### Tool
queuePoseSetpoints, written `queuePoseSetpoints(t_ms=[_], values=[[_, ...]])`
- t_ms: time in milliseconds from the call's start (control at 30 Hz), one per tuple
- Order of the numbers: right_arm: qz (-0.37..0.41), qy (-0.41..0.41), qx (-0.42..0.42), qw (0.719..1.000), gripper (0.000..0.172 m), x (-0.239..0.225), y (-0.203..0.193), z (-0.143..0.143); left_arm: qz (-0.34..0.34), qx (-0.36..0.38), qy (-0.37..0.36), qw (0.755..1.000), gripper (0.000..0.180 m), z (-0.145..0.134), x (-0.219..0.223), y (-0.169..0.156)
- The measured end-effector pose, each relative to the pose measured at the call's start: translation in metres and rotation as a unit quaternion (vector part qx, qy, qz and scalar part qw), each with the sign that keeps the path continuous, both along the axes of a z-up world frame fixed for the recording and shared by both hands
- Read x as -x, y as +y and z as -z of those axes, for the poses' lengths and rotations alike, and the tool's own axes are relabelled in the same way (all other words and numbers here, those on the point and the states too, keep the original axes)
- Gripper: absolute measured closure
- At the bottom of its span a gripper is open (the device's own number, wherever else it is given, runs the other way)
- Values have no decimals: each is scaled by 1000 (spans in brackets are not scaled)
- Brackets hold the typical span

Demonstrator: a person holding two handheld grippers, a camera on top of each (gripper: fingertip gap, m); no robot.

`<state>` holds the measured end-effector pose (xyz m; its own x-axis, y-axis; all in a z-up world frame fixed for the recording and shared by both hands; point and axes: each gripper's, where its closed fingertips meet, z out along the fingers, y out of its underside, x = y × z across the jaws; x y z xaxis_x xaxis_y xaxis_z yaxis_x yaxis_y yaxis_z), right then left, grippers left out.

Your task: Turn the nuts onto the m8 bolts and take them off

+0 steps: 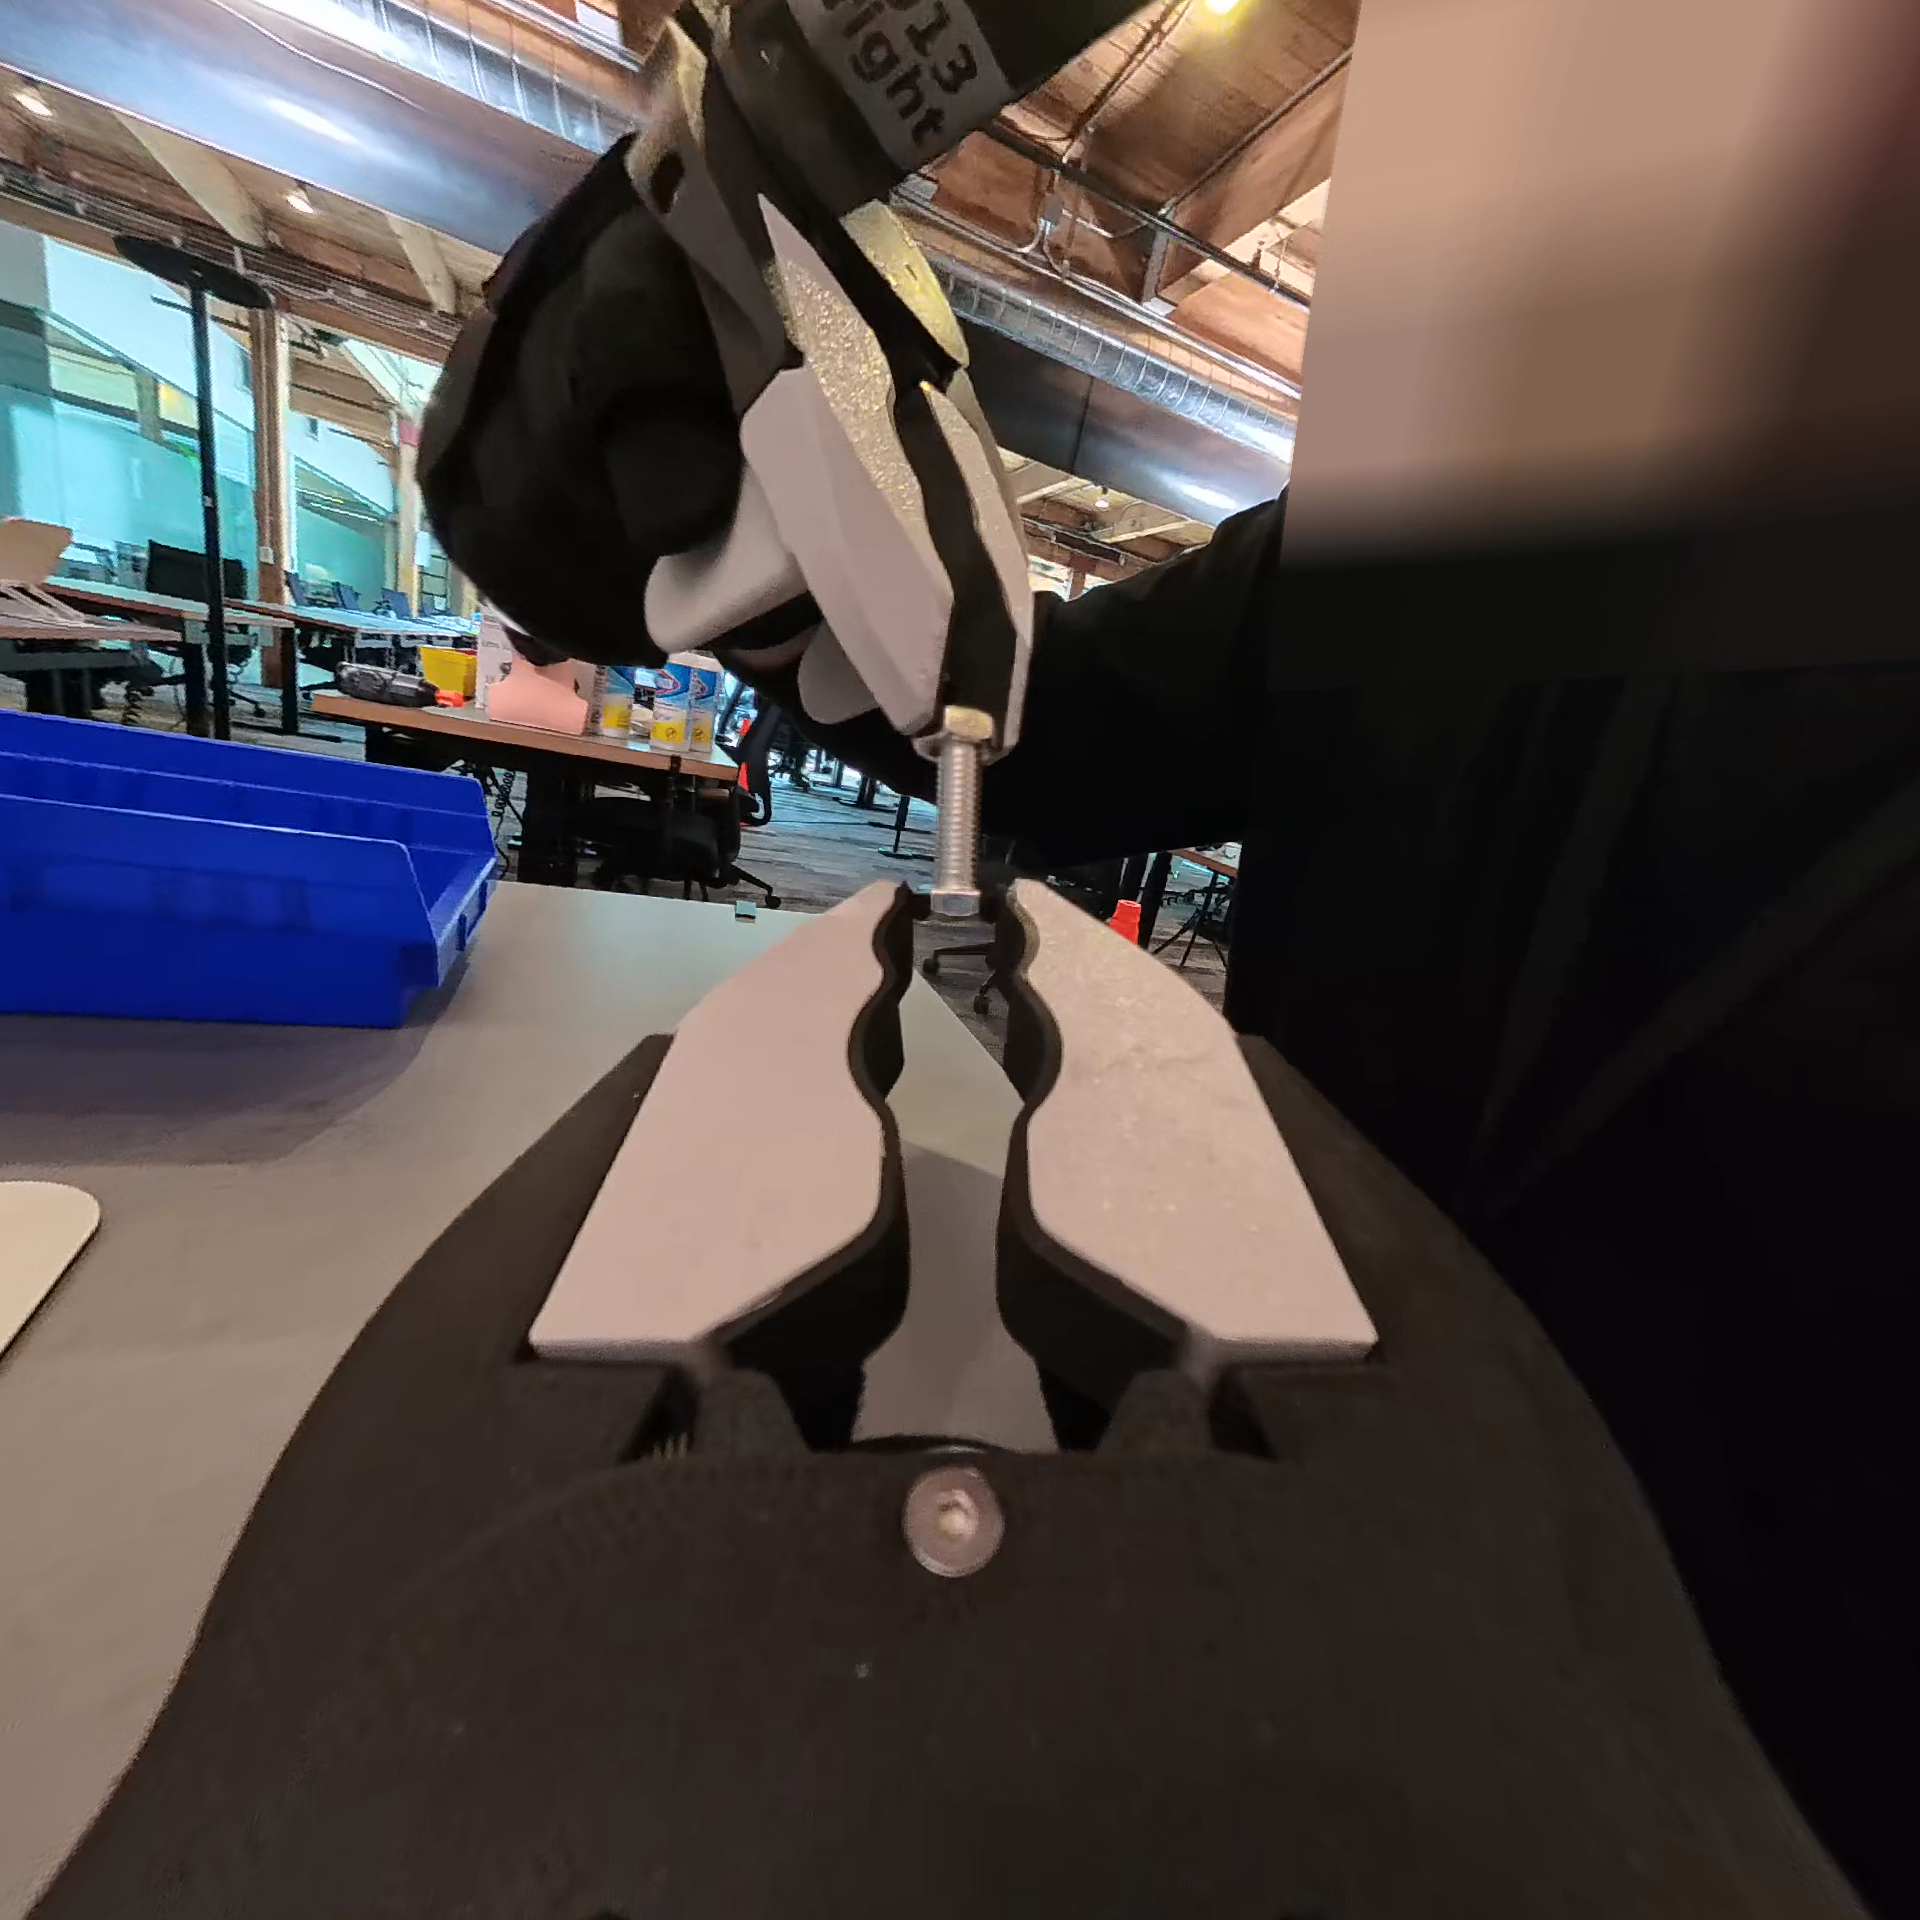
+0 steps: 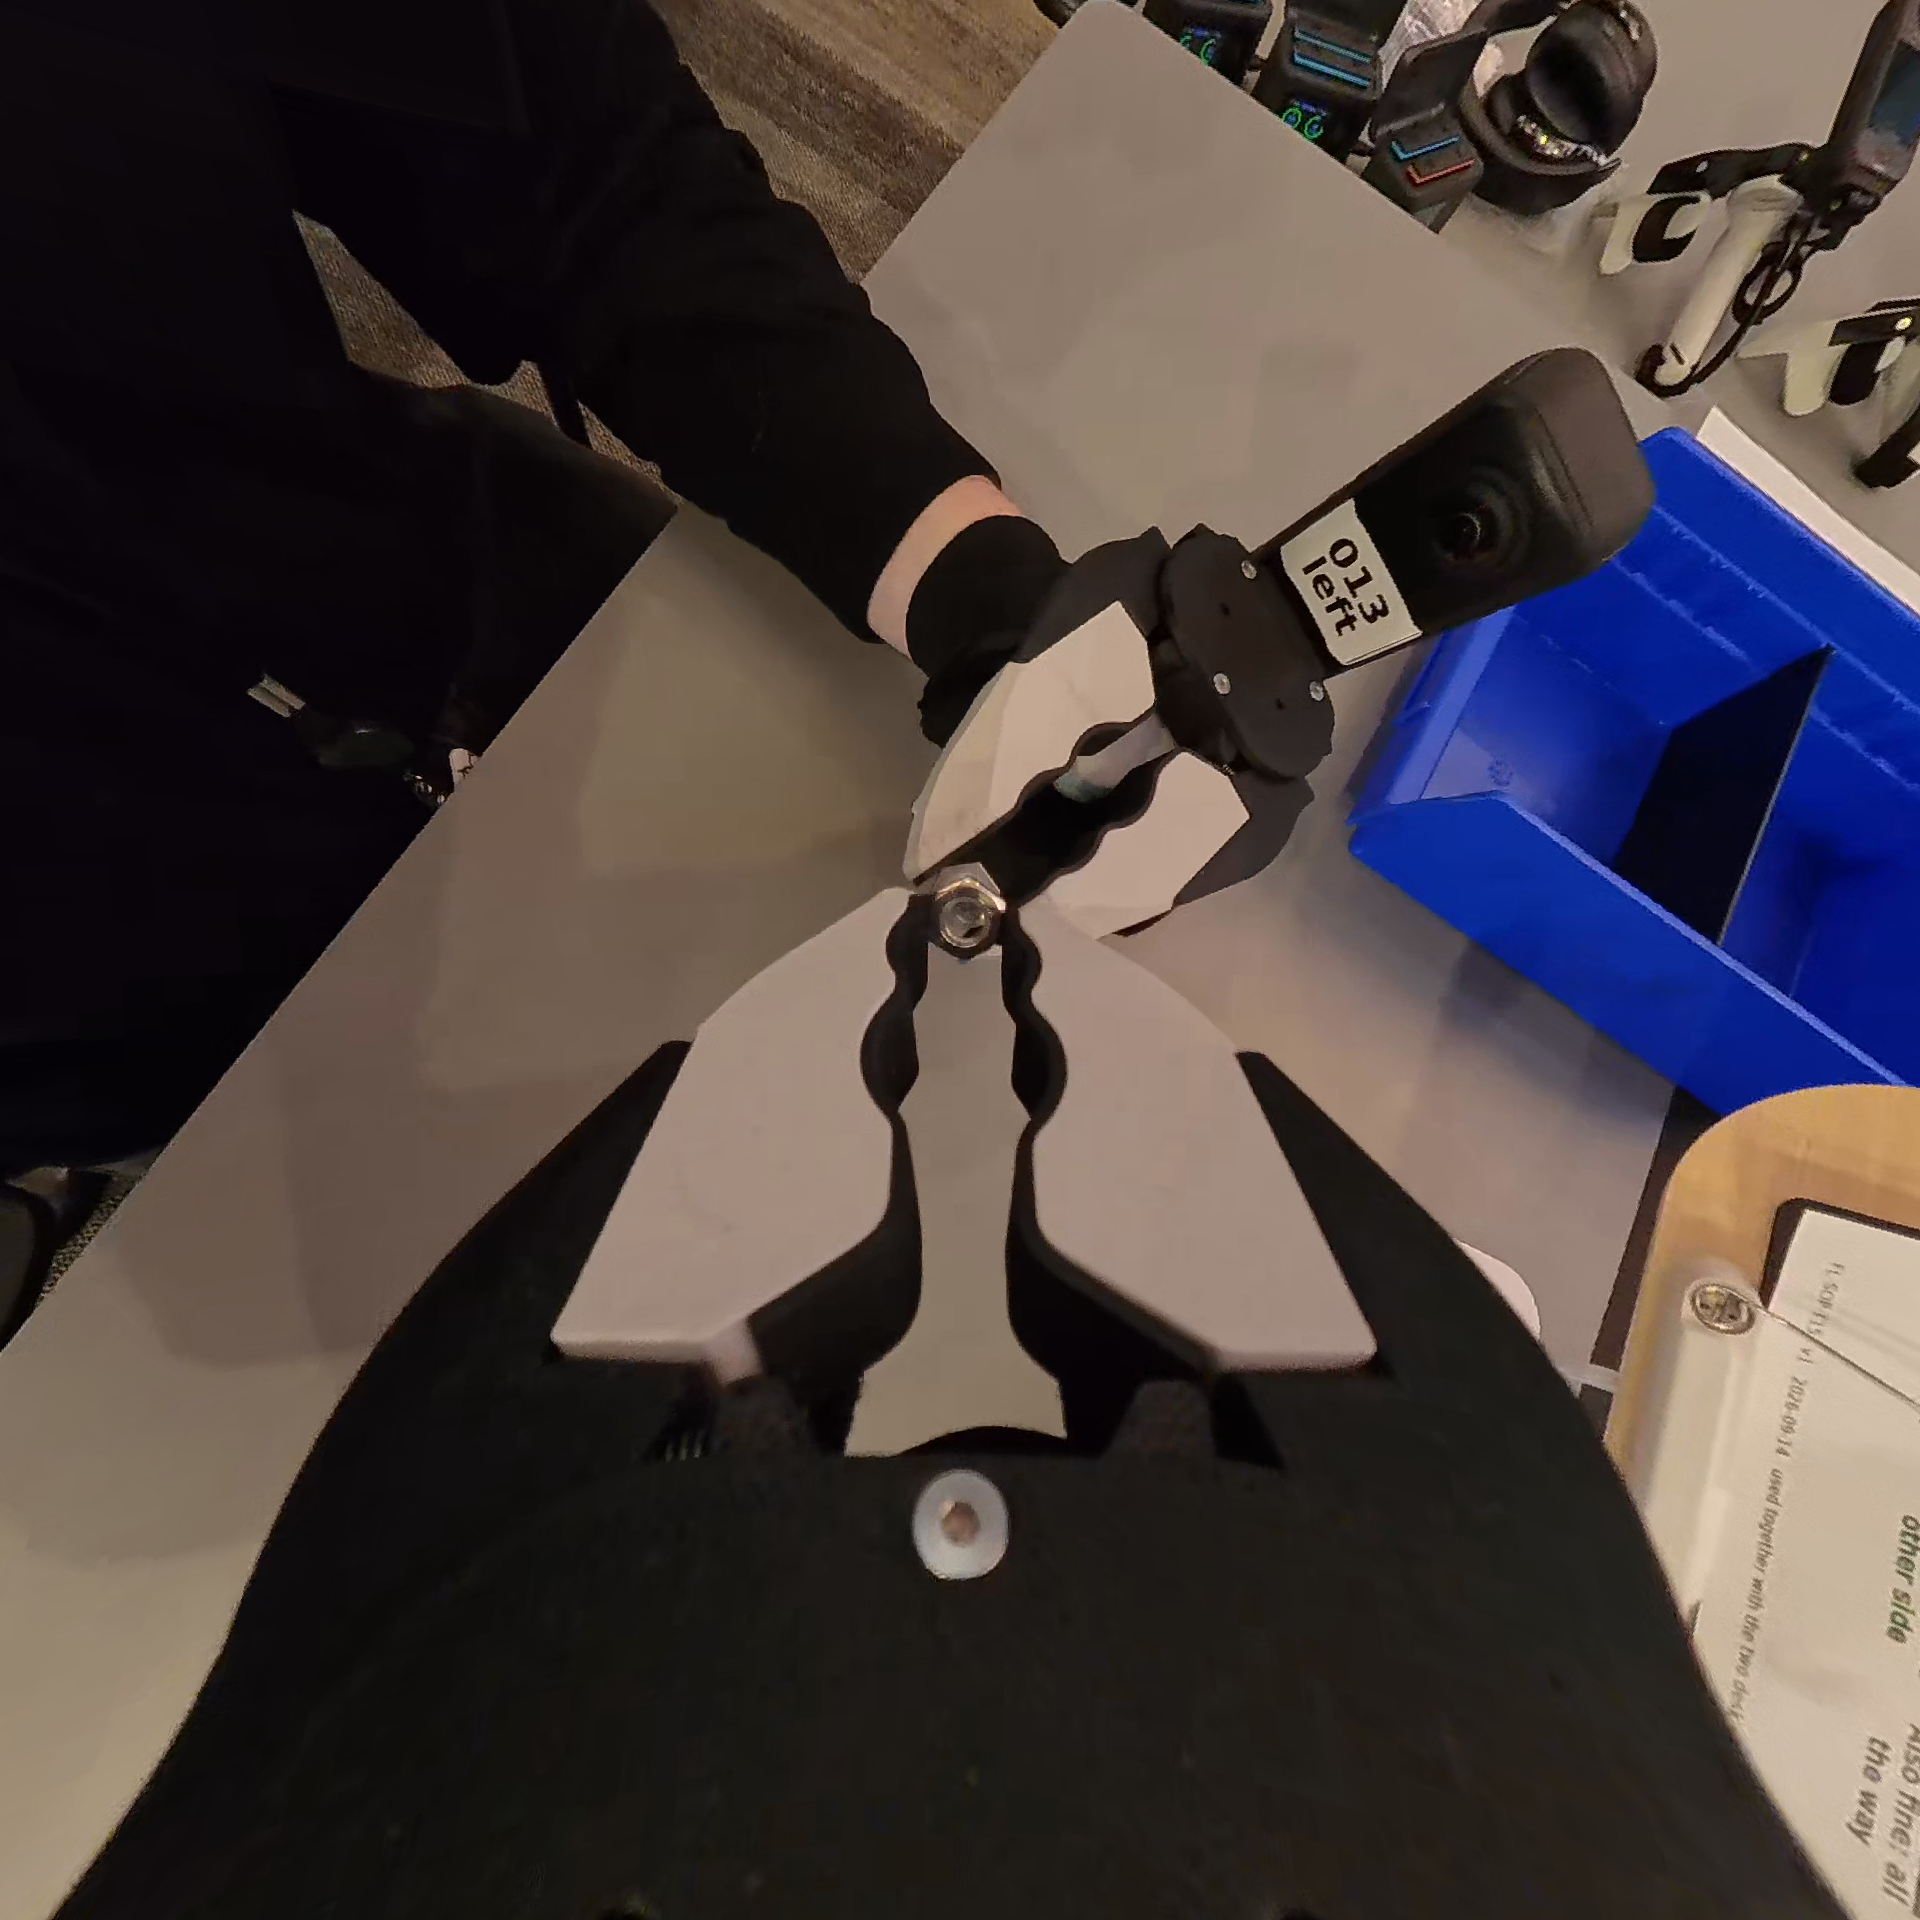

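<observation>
A: Looking along our left gripper (image 1: 957, 902), we see its two tips clamped on the hexagonal head of a silver bolt (image 1: 957, 805), which stands upright above the grey table (image 1: 312, 1143).

B: Agreed. From above, our right gripper (image 2: 966, 925) comes down on the top end. Its tips press on a silver nut (image 2: 968, 918) that sits on the bolt's thread.

A: In the left view that nut (image 1: 961, 721) is right at the top of the shank, with bare thread below it down to the head.

B: So both claws are closed on metal: left on the bolt head, right on the nut. The two grippers nearly meet tip to tip.

A: Surroundings: a blue bin (image 1: 239, 862) sits on the table to the far left in the left view. In the right view a wooden board (image 2: 1766, 1403) with paper lies at the right edge.

B: A black sleeve (image 2: 727, 364) reaches to the left gripper.
</observation>
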<state>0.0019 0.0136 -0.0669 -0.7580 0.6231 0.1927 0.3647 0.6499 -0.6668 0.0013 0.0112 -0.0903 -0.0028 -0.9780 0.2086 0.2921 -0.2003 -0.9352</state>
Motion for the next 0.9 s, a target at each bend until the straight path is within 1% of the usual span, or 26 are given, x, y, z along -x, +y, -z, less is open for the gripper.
queuePoseSetpoints(t_ms=[100,267,467,667,733,900], values=[[-6,2,7,1000,158,-1,-2,-1,10,-2,-1,1000,166,-1,-2,-4],[-21,-13,-10,1000,158,-5,-4,4,20,1,10,1000,166,1,-7,-5],[-26,-39,-27,999,158,-11,0,10,3,-1,33,999,166,7,-11,1],[19,-31,1,999,158,-10,10,12,-47,-8,56,997,166,10,-13,12],[39,-32,6,999,158,-10,15,15,-76,-13,77,994,166,15,-12,19],[98,-25,55,993,158,-8,28,16,-154,-31,109,982,166,13,-7,33]])
